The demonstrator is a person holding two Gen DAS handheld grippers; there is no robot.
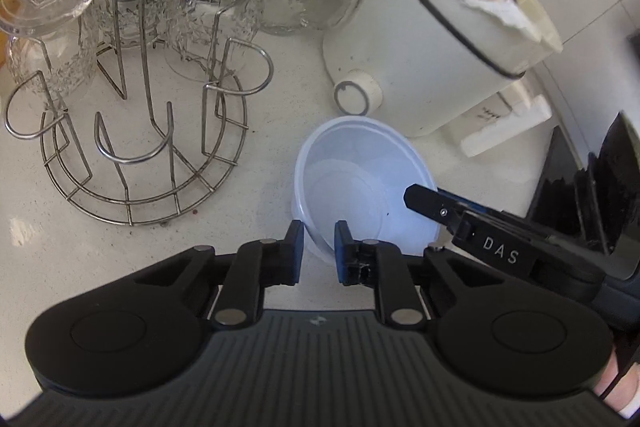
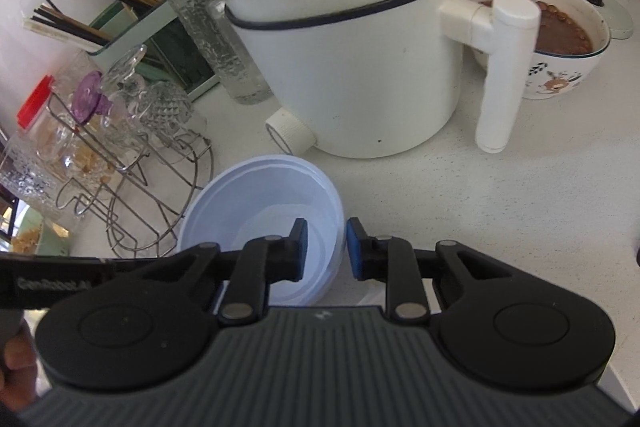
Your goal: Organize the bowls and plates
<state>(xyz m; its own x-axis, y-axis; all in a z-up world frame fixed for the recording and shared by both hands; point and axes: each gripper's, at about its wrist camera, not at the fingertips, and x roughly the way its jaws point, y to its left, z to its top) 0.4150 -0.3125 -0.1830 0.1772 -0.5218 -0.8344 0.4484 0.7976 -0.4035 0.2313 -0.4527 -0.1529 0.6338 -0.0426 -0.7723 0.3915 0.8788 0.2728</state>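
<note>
Straddling the plastic bowl's rim at 6 o'clock, both tongs, left and right, stood open, ready to lift it.

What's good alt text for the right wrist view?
The right hand-held gripper straddles the near rim of a translucent plastic bowl on a white counter, jaws slightly apart. Behind it stands a white electric pot, with a wire glass rack left.

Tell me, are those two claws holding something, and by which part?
Both straddle the plastic bowl's rim: left gripper and right gripper on opposite sides. Whether either actually pinches it, I can't tell.
</note>
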